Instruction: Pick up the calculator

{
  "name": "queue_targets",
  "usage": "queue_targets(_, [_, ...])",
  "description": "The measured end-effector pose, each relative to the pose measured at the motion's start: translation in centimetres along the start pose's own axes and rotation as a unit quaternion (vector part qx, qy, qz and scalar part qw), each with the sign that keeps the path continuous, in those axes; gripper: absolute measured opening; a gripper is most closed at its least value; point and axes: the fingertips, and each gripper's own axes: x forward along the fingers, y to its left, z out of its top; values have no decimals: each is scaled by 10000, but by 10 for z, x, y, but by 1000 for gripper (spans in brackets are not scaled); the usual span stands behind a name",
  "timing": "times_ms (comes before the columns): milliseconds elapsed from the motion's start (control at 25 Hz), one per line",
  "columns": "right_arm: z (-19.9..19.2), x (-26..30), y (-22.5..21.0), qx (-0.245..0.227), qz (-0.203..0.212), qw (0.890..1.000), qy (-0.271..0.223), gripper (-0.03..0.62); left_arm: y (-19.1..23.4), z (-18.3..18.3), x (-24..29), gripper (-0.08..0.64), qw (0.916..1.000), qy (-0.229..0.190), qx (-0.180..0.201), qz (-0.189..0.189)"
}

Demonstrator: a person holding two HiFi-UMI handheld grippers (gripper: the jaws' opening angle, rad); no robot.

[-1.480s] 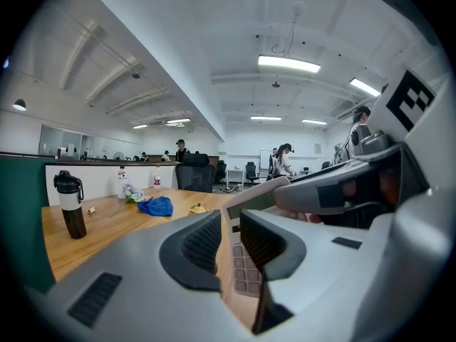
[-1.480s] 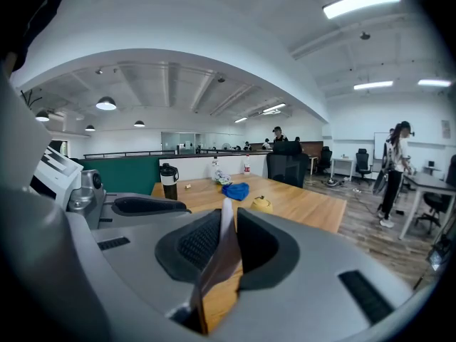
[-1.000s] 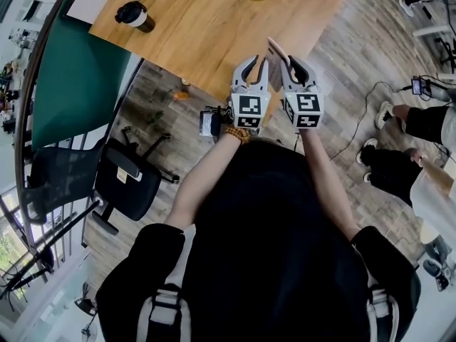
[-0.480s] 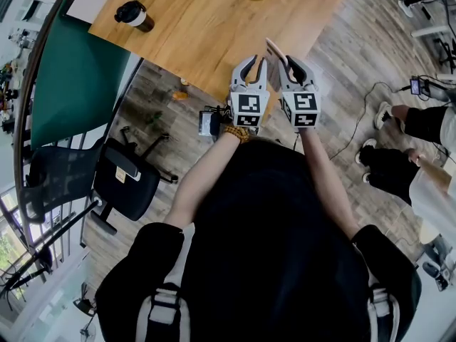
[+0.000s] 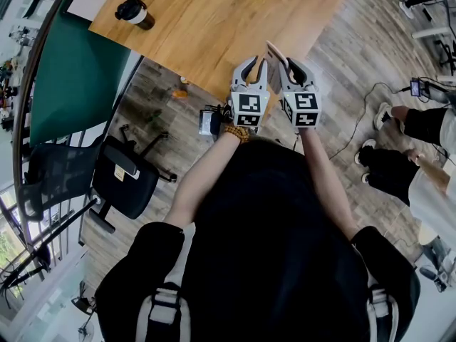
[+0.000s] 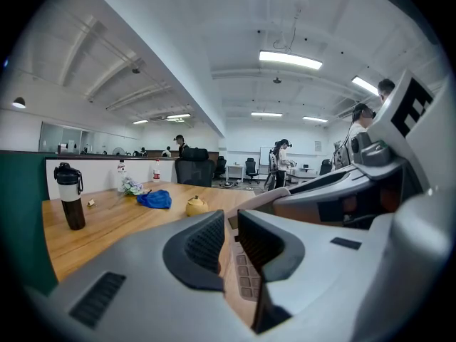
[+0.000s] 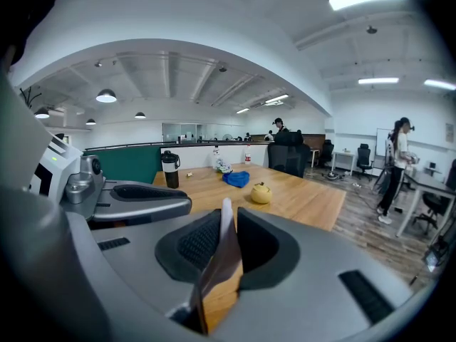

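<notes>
The calculator [image 5: 275, 53] is a thin, flat slab with a pale casing. In the head view it stands on edge in the upper centre of the frame, over the near edge of the wooden table [image 5: 214, 27]. In the left gripper view its face shows rows of small square keys [image 6: 246, 280]. In the right gripper view it appears edge-on [image 7: 222, 258], as a narrow strip rising between the two dark pads. The left forearm [image 5: 203, 173] reaches forward from the body at the bottom of the frame, with a bead bracelet [image 5: 239, 132] at the wrist. The left gripper [image 5: 256, 63] points away from the person at a slight downward tilt. Its jaws are drawn together to a slim gap and nothing is clamped between them. Just to its right, the right forearm [image 5: 324, 180] runs nearly parallel. The right gripper [image 5: 286, 64] stands close beside the left one, tilted somewhat further down. Its jaws are closed narrowly on the calculator, and the pads press both flat faces.
</notes>
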Motion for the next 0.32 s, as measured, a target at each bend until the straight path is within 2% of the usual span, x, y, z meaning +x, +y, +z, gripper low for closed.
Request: queue_targets(320, [-20,-1,-3,296,70,9994,152,77,-5,-6,-2,78,10000,70,-29,-18])
